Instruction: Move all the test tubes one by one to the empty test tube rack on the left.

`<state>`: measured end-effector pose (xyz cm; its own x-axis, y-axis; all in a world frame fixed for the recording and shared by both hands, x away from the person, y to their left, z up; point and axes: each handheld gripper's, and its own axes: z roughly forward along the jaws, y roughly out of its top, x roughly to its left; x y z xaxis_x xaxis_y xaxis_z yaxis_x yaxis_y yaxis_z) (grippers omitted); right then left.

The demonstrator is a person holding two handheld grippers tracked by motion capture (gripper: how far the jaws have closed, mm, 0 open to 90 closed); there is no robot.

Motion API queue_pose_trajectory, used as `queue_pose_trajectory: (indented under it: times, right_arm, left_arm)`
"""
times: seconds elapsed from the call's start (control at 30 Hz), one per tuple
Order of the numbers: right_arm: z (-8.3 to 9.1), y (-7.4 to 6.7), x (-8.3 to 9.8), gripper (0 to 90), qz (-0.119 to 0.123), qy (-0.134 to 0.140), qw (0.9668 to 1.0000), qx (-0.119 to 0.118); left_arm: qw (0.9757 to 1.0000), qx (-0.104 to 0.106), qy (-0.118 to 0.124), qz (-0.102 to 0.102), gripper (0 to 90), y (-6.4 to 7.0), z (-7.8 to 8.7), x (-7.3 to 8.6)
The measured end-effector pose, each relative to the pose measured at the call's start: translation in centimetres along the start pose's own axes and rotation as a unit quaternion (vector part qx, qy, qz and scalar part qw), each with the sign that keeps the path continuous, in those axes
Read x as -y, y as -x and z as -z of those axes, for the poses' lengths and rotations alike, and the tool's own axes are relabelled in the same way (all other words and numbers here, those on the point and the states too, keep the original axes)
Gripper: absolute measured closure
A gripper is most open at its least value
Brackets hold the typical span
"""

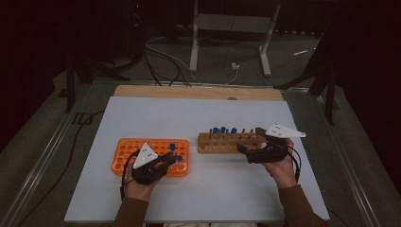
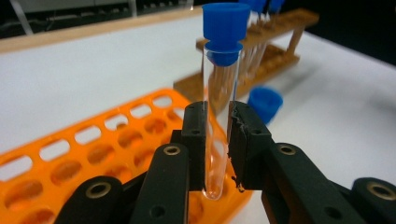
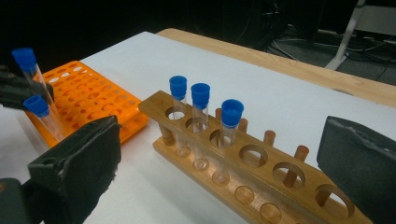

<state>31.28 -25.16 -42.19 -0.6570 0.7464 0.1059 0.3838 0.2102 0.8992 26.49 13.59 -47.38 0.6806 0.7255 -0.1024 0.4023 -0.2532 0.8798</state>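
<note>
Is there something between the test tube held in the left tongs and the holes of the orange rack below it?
Nothing visible. The left tongs hold the test tube upright; its bottom hangs just over the orange rack. Another capped tube stands beside.

Premises present as a laboratory or test bench set up for recording, not a home. Evidence: a white-topped table (image 1: 198, 189) on a wooden board, carrying an orange tube rack (image 1: 127, 151) and a wooden tube rack (image 3: 261, 177) with blue-capped test tubes (image 3: 201, 126). The surroundings are dark, with loose cables (image 1: 161, 61) on a grey floor and a metal stand frame (image 1: 231, 28) behind the table.
</note>
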Motion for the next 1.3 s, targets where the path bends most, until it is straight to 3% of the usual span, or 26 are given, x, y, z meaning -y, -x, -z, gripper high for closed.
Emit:
queue_pose_trajectory:
  times: [0.17, 0.43, 0.63, 0.77, 0.9, 1.0, 1.2, 1.3]
  right_arm:
    - [0.1, 0.1, 0.1, 0.1, -0.002, 0.002, 1.0000, -0.001]
    - [0.1, 0.1, 0.3, 0.1, -0.005, 0.002, 1.0000, -0.003]
    - [-0.2, 0.0, 0.4, 0.1, -0.004, -0.001, 1.0000, -0.005]
    - [-0.3, -0.1, 0.5, 0.1, -0.004, -0.003, 1.0000, -0.006]
    - [-0.3, 0.0, 0.4, 0.1, -0.003, -0.002, 1.0000, -0.005]
    - [-0.4, 0.2, 0.5, 0.2, -0.005, -0.002, 1.0000, -0.003]
    - [-0.9, 0.2, 0.5, 0.2, -0.004, -0.007, 1.0000, 0.001]
    - [-1.3, 0.1, 0.5, 0.2, 0.002, -0.011, 0.9999, 0.006]
  left_arm:
    - [0.9994, -0.001, -0.033, -0.011, 78.2, 0.2, -0.4, 0.6]
    - [0.9981, -0.007, -0.057, -0.022, 78.4, 0.4, -0.6, 0.7]
    - [0.9958, -0.013, -0.083, -0.037, 78.2, 0.7, -0.9, 1.0]
    - [0.9962, -0.015, -0.079, -0.034, 75.7, 0.7, -0.7, 0.9]
    - [0.9987, -0.007, -0.041, -0.029, 72.5, 0.4, 0.3, 0.5]
    - [0.9991, -0.002, -0.026, -0.033, 74.6, 0.4, 0.8, 0.3]
    - [0.9974, 0.000, -0.054, -0.049, 78.1, 0.7, 0.2, 0.4]
    - [0.9975, 0.001, -0.053, -0.048, 77.7, 0.8, 0.1, 0.5]
